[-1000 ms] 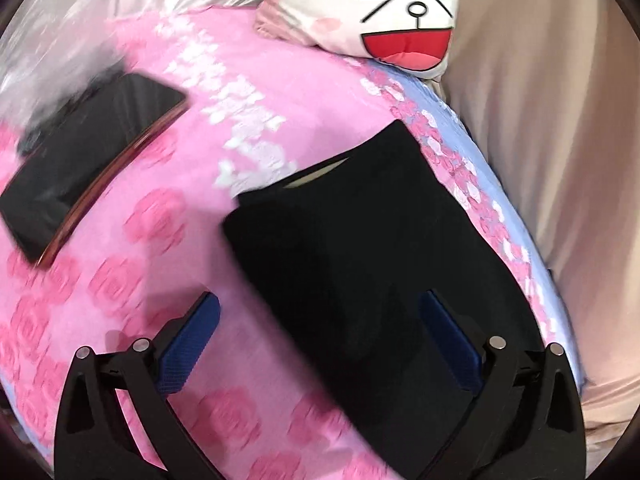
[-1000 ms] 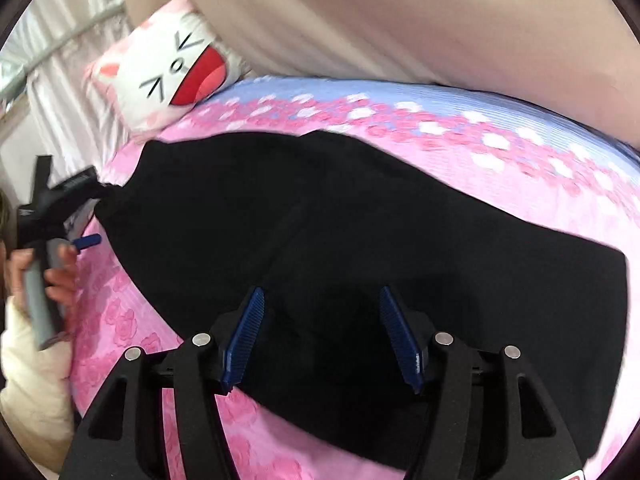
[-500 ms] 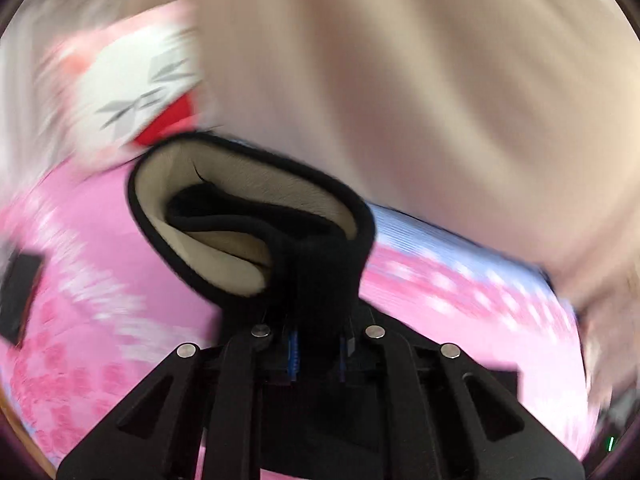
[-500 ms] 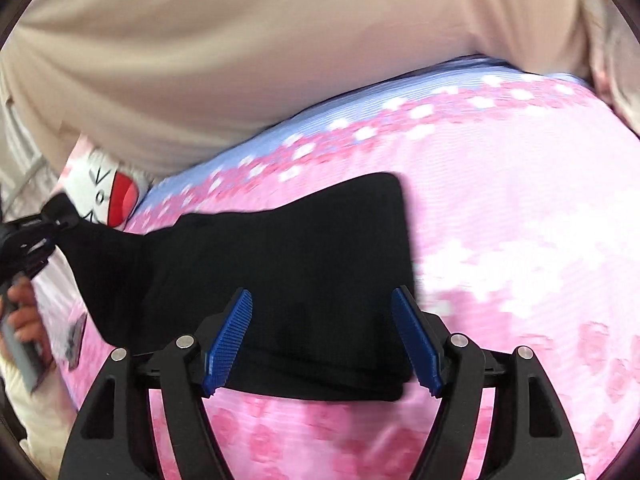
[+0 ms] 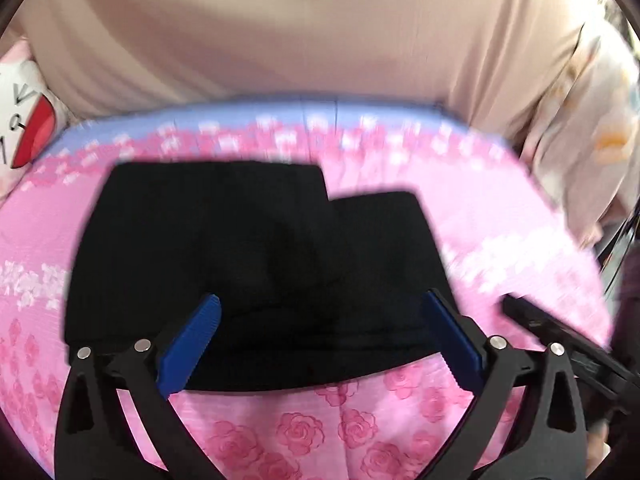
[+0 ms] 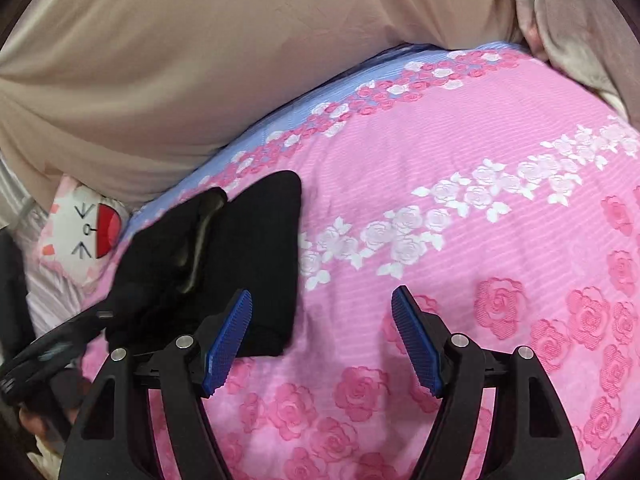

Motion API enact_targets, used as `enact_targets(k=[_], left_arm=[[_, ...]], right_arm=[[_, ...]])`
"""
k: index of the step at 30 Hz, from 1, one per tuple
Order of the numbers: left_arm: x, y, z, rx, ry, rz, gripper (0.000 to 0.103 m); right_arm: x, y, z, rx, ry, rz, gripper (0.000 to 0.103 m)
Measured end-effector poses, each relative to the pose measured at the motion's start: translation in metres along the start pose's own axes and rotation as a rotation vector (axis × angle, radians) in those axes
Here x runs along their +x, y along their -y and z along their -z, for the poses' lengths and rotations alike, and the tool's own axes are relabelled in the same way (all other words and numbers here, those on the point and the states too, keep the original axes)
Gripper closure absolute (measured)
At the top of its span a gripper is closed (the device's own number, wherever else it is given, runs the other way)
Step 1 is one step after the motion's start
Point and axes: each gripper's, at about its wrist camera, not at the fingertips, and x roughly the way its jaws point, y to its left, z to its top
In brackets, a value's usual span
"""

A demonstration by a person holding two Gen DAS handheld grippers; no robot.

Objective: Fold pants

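cushion (image 5: 24,128): being cropped by the left edge
pants (image 5: 248,264): edges smearing with motion blur
right gripper (image 5: 568,344): showing only partly, jaws hidden
person's hand (image 6: 36,416): mostly hiding behind the left gripper (image 6: 52,344)

Soft, even daylight fills both views, with no glare and only faint shadows. Motion blur smears the left wrist view, most at the black pants (image 5: 256,264). The right wrist view is sharper. Fisheye bending curves the edges, with dark corners.

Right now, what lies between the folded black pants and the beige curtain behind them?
Only bare bedsheet, pink roses then a blue border, between the black pants and beige curtain; the left wrist view shows it.
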Motion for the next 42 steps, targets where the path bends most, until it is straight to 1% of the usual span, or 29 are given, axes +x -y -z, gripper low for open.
enact_targets(k=[1, 2, 4, 5, 6, 8, 9, 12, 14, 15, 17, 18, 19, 20, 21, 22, 24, 26, 28, 30, 31, 32, 33, 34, 35, 36, 37, 39, 42], left_arm=[[-0.015, -0.005, -0.001, 0.015, 0.048, -0.030, 0.005], [-0.024, -0.011, -0.002, 0.020, 0.077, -0.064, 0.005], [-0.035, -0.031, -0.008, -0.003, 0.106, -0.115, 0.005], [-0.040, -0.046, -0.008, -0.036, 0.117, -0.143, 0.005], [-0.042, -0.059, -0.010, -0.061, 0.123, -0.171, 0.005], [-0.043, -0.086, -0.008, -0.108, 0.124, -0.264, 0.005], [-0.044, -0.098, -0.006, -0.120, 0.117, -0.318, 0.005], [-0.039, -0.129, 0.002, -0.137, 0.074, -0.487, 0.005], [-0.040, -0.145, 0.011, -0.136, 0.050, -0.570, 0.005], [-0.042, -0.154, 0.013, -0.136, 0.042, -0.586, 0.005], [-0.042, -0.168, 0.019, -0.149, 0.025, -0.592, 0.005], [-0.042, -0.172, 0.022, -0.155, 0.020, -0.589, 0.005], [-0.041, -0.178, 0.023, -0.165, 0.012, -0.586, 0.005], [-0.041, -0.182, 0.025, -0.170, 0.007, -0.583, 0.005], [-0.040, -0.185, 0.025, -0.175, 0.000, -0.579, 0.005], [-0.040, -0.188, 0.025, -0.179, -0.005, -0.574, 0.005], [-0.043, -0.191, 0.024, -0.193, 0.000, -0.563, 0.005], [-0.049, -0.193, 0.022, -0.203, 0.016, -0.547, 0.005], [-0.055, -0.193, 0.022, -0.212, 0.034, -0.524, 0.005], [-0.054, -0.193, 0.023, -0.221, 0.033, -0.504, 0.005], [-0.051, -0.191, 0.023, -0.226, 0.023, -0.488, 0.005], [-0.048, -0.190, 0.023, -0.227, 0.013, -0.479, 0.005], [-0.044, -0.188, 0.024, -0.228, 0.001, -0.466, 0.005], [-0.040, -0.185, 0.024, -0.230, -0.010, -0.452, 0.005], [-0.035, -0.180, 0.024, -0.229, -0.024, -0.432, 0.005], [-0.030, -0.176, 0.023, -0.226, -0.037, -0.415, 0.005], [-0.027, -0.172, 0.022, -0.222, -0.048, -0.402, 0.005], [-0.023, -0.162, 0.018, -0.207, -0.070, -0.380, 0.005], [-0.026, -0.153, 0.017, -0.198, -0.059, -0.372, 0.005]], right_arm=[[0.002, -0.001, -0.003, 0.010, -0.007, -0.037, 0.032], [0.004, -0.007, -0.007, 0.021, -0.014, -0.096, 0.032], [0.008, -0.018, -0.013, 0.018, -0.032, -0.190, 0.032], [0.015, -0.029, -0.018, 0.004, -0.051, -0.225, 0.032], [0.021, -0.041, -0.021, -0.020, -0.071, -0.235, 0.031], [0.036, -0.064, -0.027, -0.074, -0.112, -0.242, 0.028], [0.046, -0.076, -0.029, -0.099, -0.134, -0.246, 0.025], [0.072, -0.101, -0.029, -0.133, -0.197, -0.222, 0.025], [0.090, -0.110, -0.030, -0.130, -0.222, -0.204, 0.025], [0.100, -0.113, -0.027, -0.128, -0.239, -0.195, 0.025], [0.115, -0.119, -0.022, -0.122, -0.257, -0.177, 0.027], [0.117, -0.123, -0.019, -0.134, -0.249, -0.173, 0.045], [0.119, -0.128, -0.017, -0.152, -0.244, -0.172, 0.073], [0.122, -0.134, -0.017, -0.165, -0.262, -0.169, 0.079], [0.123, -0.140, -0.019, -0.161, -0.268, -0.187, 0.085], [0.117, -0.147, -0.024, -0.163, -0.258, -0.216, 0.086], [0.099, -0.159, -0.038, -0.180, -0.207, -0.254, 0.088], [0.059, -0.167, -0.060, -0.187, -0.111, -0.296, 0.089], [0.023, -0.167, -0.074, -0.214, -0.033, -0.286, 0.089], [-0.004, -0.155, -0.079, -0.236, 0.026, -0.214, 0.088], [-0.009, -0.138, -0.076, -0.230, 0.033, -0.153, 0.088], [-0.006, -0.121, -0.071, -0.206, 0.016, -0.107, 0.088], [0.001, -0.106, -0.067, -0.178, -0.012, -0.078, 0.087], [0.012, -0.088, -0.059, -0.139, -0.058, -0.050, 0.086], [0.031, -0.068, -0.048, -0.105, -0.123, -0.026, 0.086], [0.046, -0.054, -0.039, -0.089, -0.168, -0.018, 0.082], [0.053, -0.043, -0.030, -0.054, -0.173, -0.043, 0.081], [0.042, -0.042, -0.032, -0.031, -0.136, -0.071, 0.079], [0.012, -0.062, -0.045, -0.104, -0.028, -0.049, 0.077]])
